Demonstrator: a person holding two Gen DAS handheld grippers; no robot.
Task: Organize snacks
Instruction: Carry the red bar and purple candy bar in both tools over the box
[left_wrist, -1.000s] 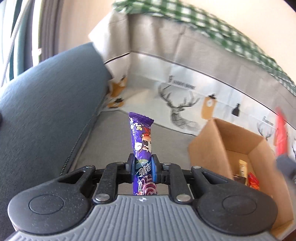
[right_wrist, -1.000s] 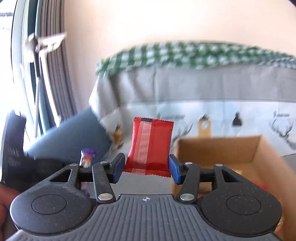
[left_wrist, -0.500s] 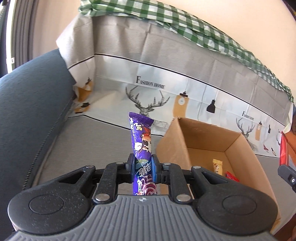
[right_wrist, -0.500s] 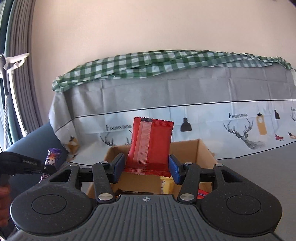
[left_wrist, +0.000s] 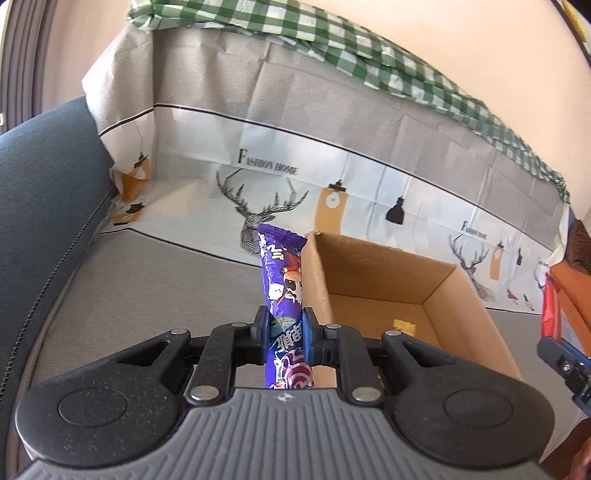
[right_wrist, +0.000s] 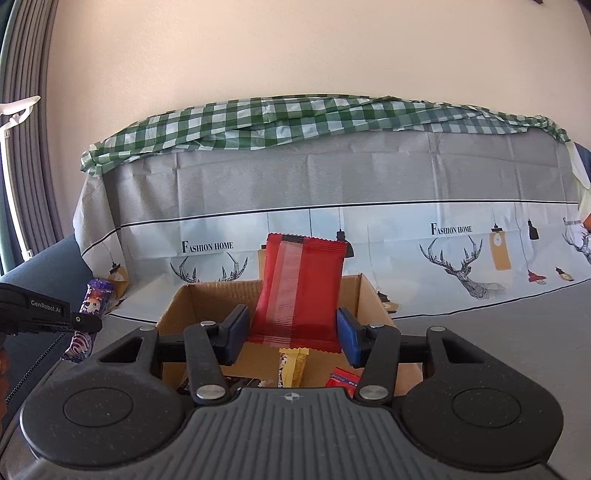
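The purple snack packet (left_wrist: 282, 280) stands upright in your left tongs (left_wrist: 283, 330), pinched narrow across its lower half, with its crimped top just beside the near-left corner of the cardboard box (left_wrist: 476, 295). The red snack packet (right_wrist: 301, 288) stands upright in your right tongs (right_wrist: 291, 332), whose jaws sit at a middling width and press its two side edges, directly over the box opening.

Both packets look light, thin and soft. The film is probably slick and may crumple or slide under a loose pinch, and the contents may be brittle. Judged from the present grips, the best hold is across the flat body or the sealed edges, firm but not crushing. The narrow purple one suits a pinch across its width, and the wide red one a span from side to side.

Count: two packets are held, one in each tongs. Inside the box, the right wrist view shows three more: a yellow bar (right_wrist: 291, 367), a small red packet (right_wrist: 343, 378) and a dark packet (right_wrist: 236, 382) partly hidden behind the tongs. There is one box.

The box rests on a grey sofa seat (left_wrist: 155, 269). Behind it a deer-print cloth (right_wrist: 461, 254) covers the backrest, with a green checked cloth (right_wrist: 295, 118) along the top. A dark blue armrest (left_wrist: 44, 177) borders the seat on the left.
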